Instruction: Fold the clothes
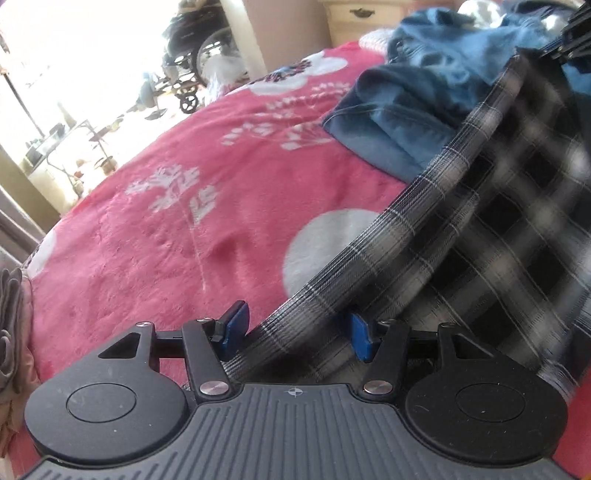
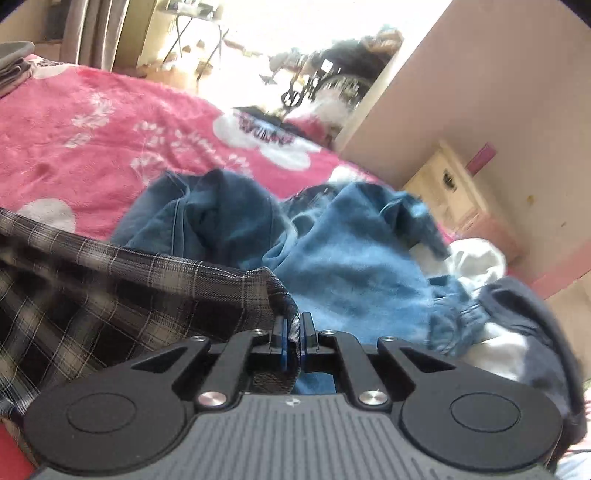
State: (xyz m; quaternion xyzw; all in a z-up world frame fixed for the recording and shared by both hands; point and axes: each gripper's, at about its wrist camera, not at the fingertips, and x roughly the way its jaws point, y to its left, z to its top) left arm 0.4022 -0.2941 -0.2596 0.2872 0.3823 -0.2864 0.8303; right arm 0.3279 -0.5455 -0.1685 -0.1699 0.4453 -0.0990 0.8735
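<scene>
A black-and-white plaid garment (image 1: 480, 229) hangs stretched over the pink bed. Its hem band runs from the upper right down into my left gripper (image 1: 298, 330). That gripper is open, its blue pads (image 1: 236, 326) wide apart with the band lying loosely between them. In the right wrist view my right gripper (image 2: 293, 334) is shut on a corner of the plaid garment (image 2: 122, 291), which stretches away to the left. The right gripper (image 1: 576, 35) also shows at the top right of the left wrist view, holding the hem's far end.
A pink floral blanket (image 1: 166, 229) covers the bed. Crumpled blue denim clothes (image 2: 332, 251) lie just beyond the plaid, with white and dark garments (image 2: 491, 295) to their right. Folded grey cloth (image 1: 11, 325) sits at the bed's left edge. A cream nightstand (image 2: 458, 192) stands by the wall.
</scene>
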